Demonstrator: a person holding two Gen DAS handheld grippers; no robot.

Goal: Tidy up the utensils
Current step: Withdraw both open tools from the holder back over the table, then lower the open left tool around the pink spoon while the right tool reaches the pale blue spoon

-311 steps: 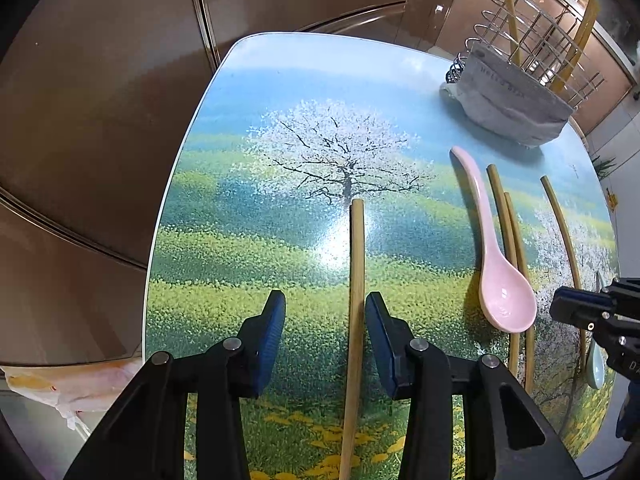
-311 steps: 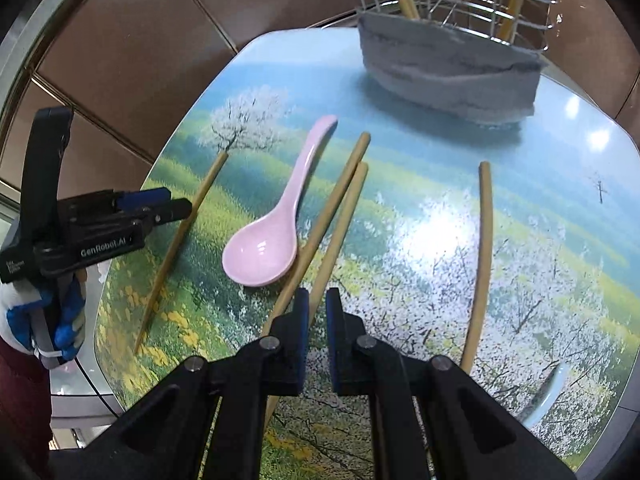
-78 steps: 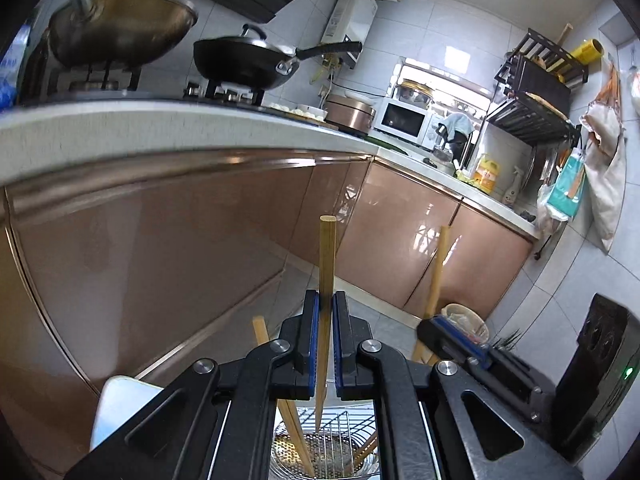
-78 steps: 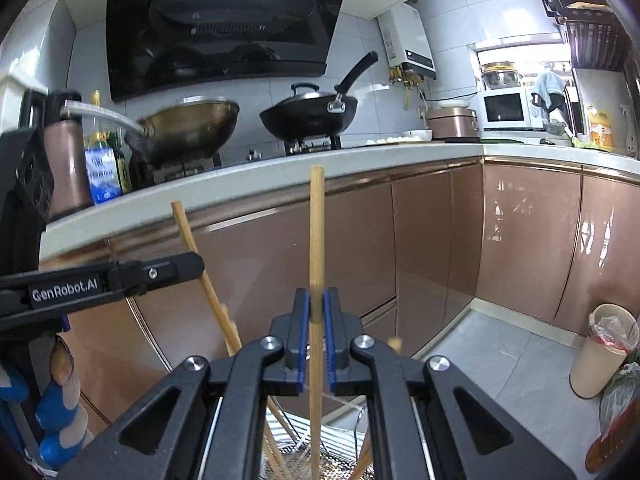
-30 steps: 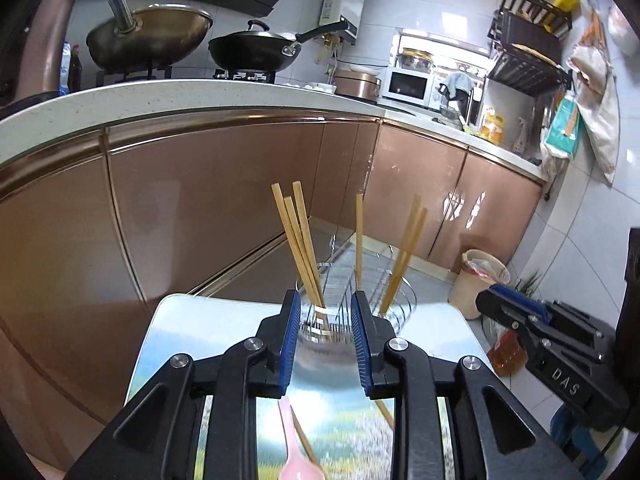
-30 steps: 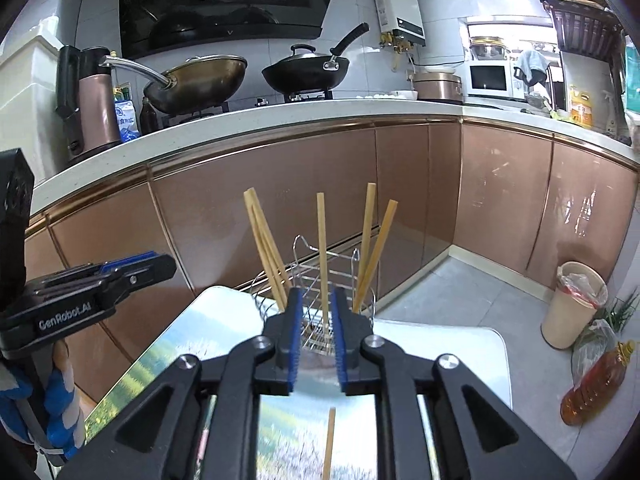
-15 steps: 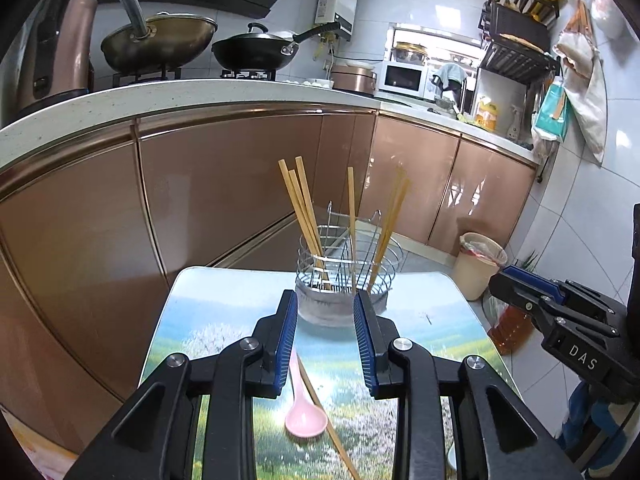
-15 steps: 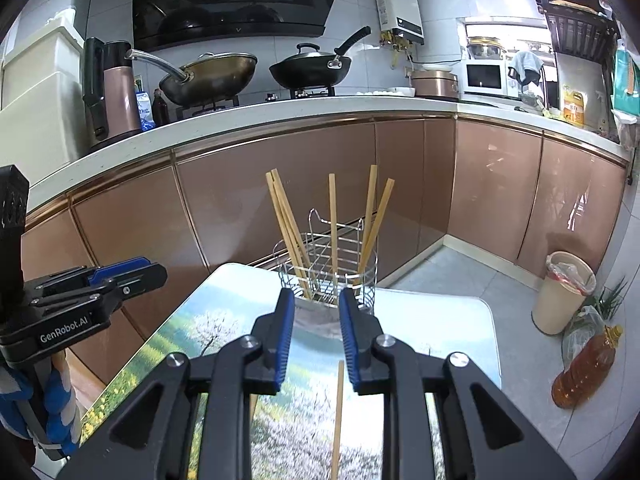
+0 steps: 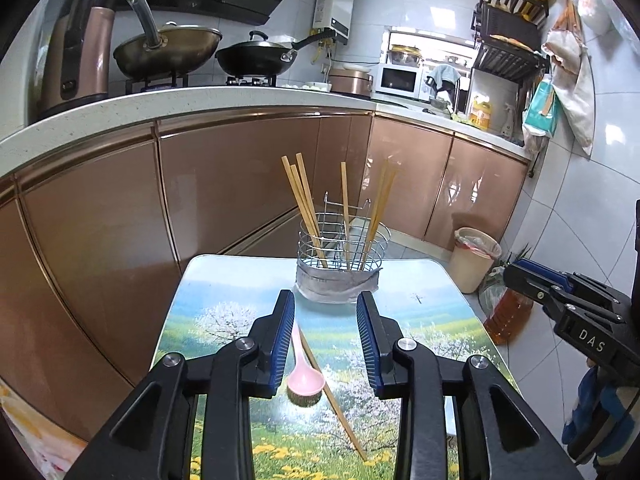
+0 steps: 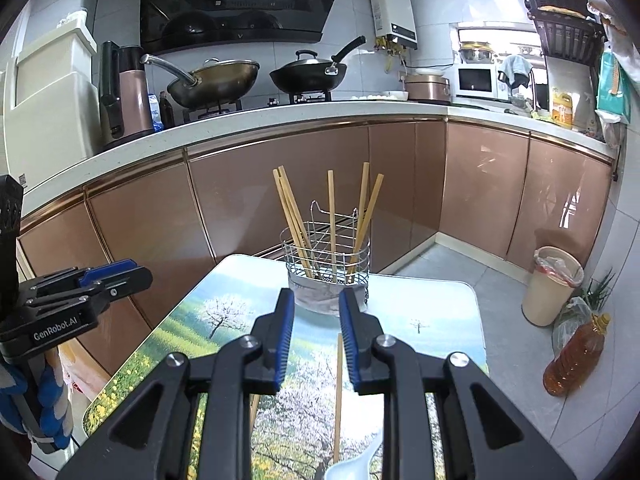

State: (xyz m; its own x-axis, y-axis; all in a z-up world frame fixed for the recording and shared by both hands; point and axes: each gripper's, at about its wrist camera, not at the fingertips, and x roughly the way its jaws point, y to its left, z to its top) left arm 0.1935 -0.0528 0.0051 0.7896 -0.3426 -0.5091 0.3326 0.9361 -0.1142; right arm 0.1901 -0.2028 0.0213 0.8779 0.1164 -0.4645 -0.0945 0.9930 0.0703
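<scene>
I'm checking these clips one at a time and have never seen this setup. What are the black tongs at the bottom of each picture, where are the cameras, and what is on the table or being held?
There is no robot here. A person holds a hand-operated claw in each hand, and a wide-angle camera on each one looks forward along its two fingers. One picture comes from the left claw, the other from the right claw. Each also shows the other claw at the picture's edge.

Both claws are open and hold nothing.

On the small table with the printed landscape top, a wire basket stands at the far end with several chopsticks upright in it. Still lying flat are a pink spoon, a chopstick beside it, another chopstick, and a white spoon at the near edge.
</scene>
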